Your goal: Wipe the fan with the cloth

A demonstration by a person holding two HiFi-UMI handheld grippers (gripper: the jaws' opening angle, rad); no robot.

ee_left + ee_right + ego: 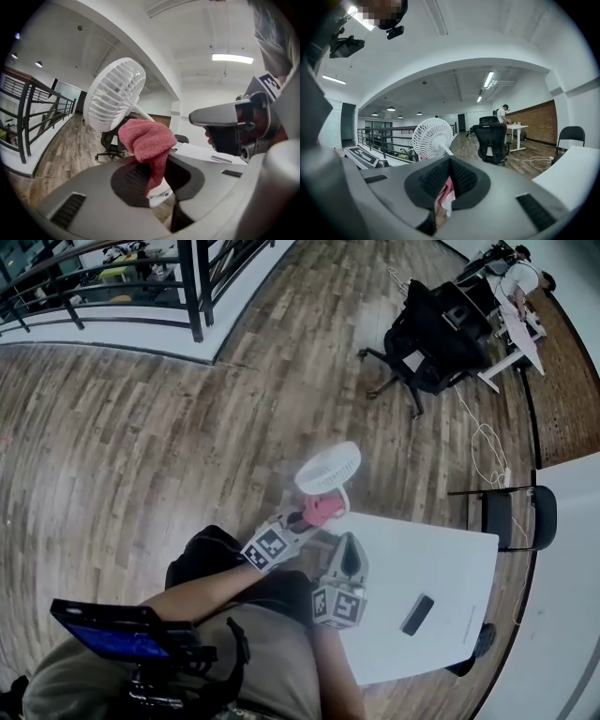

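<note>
Cloth (145, 140), red, sits pinched in my left claw (157, 185) just under the white fan (115, 93); my right claw (449, 161) is pressed together.

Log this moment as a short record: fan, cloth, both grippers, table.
fan: white, held up in the air, tilted
cloth: pink, bunched close by the fan's stem
left gripper: shut on the cloth
right gripper: shut, apparently on the fan's stem
table: white, a dark flat device lying on it
</note>
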